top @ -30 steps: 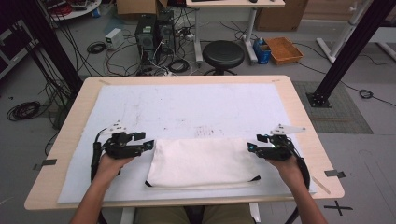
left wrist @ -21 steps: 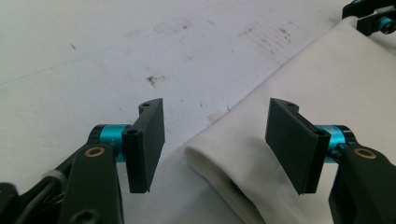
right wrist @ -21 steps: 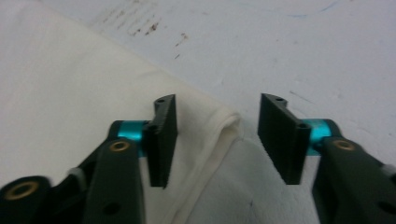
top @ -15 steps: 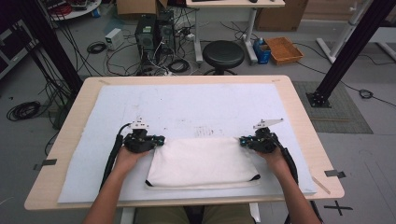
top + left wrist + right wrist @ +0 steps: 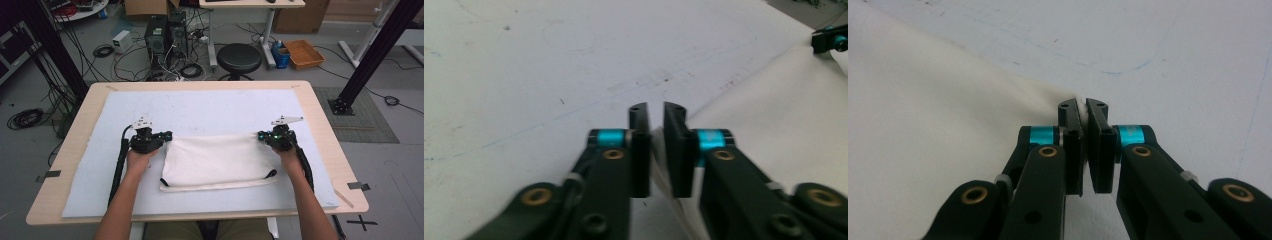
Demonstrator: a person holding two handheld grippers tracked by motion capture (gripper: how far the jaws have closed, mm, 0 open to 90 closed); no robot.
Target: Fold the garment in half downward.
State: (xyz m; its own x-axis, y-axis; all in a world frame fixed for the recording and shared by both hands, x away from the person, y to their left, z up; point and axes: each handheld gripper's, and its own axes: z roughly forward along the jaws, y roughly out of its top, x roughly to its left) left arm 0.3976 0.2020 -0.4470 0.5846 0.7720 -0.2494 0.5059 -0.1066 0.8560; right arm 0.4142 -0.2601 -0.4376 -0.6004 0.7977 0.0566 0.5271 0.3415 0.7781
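A white cloth [image 5: 215, 162] lies flat on the pale mat [image 5: 200, 107], with small black loops at its two near corners. My left gripper [image 5: 167, 136] is at the cloth's far left corner. In the left gripper view the left gripper [image 5: 655, 112] has its jaws nearly together, and the cloth [image 5: 774, 110] runs in between them. These jaws have just been opening a little, with the fabric still pinched. My right gripper [image 5: 261, 136] is shut on the far right corner. In the right gripper view a bit of cloth [image 5: 923, 115] shows at the tips of the right gripper [image 5: 1083, 107].
The mat covers most of a wooden table [image 5: 320, 115]. Bare mat stretches beyond the cloth toward the far edge. Behind the table, on the floor, are a black stool [image 5: 239, 57], computer cases, cables and a cardboard tray. Both forearms reach in from the near edge.
Both grippers came inward from beside the cloth to its far corners and closed on them. The cloth's far edge now runs straight between the two grippers.
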